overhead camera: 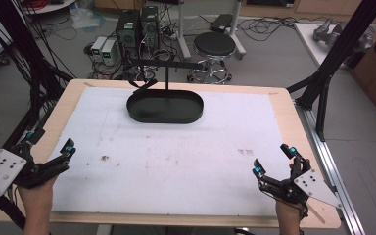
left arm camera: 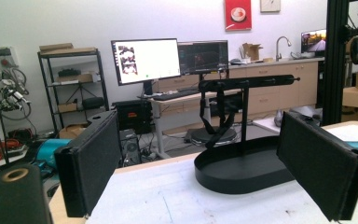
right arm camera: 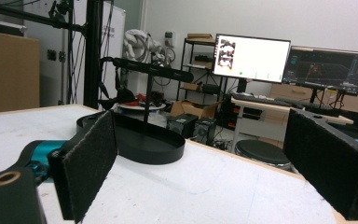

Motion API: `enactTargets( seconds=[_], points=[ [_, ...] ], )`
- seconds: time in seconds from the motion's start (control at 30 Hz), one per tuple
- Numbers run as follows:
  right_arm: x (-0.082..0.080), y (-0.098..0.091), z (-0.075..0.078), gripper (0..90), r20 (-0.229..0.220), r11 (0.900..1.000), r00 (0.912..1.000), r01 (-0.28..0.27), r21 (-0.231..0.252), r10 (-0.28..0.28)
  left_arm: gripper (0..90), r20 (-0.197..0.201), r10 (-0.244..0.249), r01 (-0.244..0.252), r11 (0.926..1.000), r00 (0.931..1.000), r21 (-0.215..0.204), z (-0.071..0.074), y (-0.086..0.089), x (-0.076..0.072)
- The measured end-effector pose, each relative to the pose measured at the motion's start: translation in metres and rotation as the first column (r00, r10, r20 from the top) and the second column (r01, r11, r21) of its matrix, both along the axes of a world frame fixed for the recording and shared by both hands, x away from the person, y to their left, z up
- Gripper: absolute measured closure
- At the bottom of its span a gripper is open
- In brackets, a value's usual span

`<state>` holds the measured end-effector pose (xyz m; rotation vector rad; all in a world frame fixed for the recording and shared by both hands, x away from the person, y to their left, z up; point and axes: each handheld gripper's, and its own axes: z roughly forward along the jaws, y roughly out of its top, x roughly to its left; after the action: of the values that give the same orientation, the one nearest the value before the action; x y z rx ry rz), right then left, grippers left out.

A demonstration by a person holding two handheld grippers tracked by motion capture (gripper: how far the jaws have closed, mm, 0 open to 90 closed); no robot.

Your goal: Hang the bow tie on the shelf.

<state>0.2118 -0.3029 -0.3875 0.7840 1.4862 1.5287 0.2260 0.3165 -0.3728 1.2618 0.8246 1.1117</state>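
- Even, bright indoor light; soft shadows only.
- Glowing monitor (left arm camera: 145,60) is washed out.
- All views slightly soft; near jaws in the gripper views blur at bottom corners.

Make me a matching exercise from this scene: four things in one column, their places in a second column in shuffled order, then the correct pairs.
Things:
1. black oval tray
2. left gripper
3. right gripper
4. round stool

Places:
A. near right corner of the table
B. on the floor beyond the table
C. far middle of the white mat
D. near left edge of the table

Pairs: 1-C, 2-D, 3-A, 4-B
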Motion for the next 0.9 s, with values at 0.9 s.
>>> enactTargets(
  seconds=[0.9],
  points=[
    [0.001,-0.002,-0.014,9.3,-0.065,0.9996,0.9979,0.008,0.028,-0.006,13.3,-0.110,-0.093,0.090,0.9955,0.9895,-0.029,-0.019,-0.005,0.006]
  ],
)
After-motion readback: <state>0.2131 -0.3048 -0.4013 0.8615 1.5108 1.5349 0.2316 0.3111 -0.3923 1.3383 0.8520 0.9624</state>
